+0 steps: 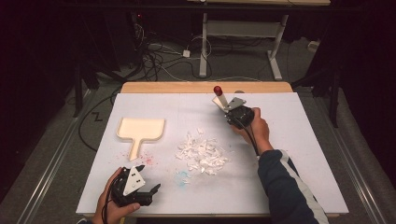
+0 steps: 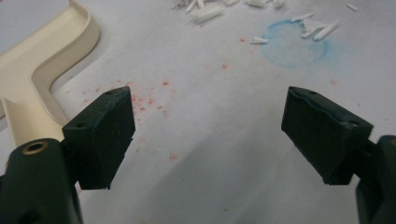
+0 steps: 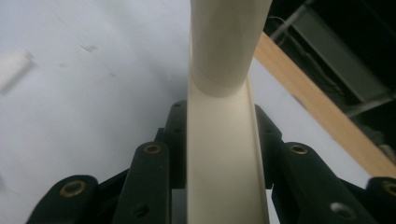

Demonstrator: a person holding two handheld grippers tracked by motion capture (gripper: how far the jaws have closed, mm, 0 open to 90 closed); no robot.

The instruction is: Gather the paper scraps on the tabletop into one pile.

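A cream dustpan (image 1: 140, 129) lies flat at the table's left, its handle pointing toward me; its edge shows in the left gripper view (image 2: 37, 70). White scraps (image 1: 201, 154) sit in a loose pile at mid-table. My left gripper (image 1: 156, 190) rests near the front left edge, open and empty (image 2: 208, 126), pointing toward the scraps (image 2: 205, 11). Toward the back, my right gripper (image 1: 232, 112) is shut on a cream handle with a red tip (image 1: 219, 95), which sticks up and away. The handle (image 3: 224, 140) runs up between the jaws in the right gripper view.
The white table cover (image 1: 299, 140) carries a blue smudge (image 1: 183, 177) and red specks (image 1: 148, 159) near the front. A wooden table edge (image 1: 205, 87) runs along the back, with cables and a desk frame on the floor beyond.
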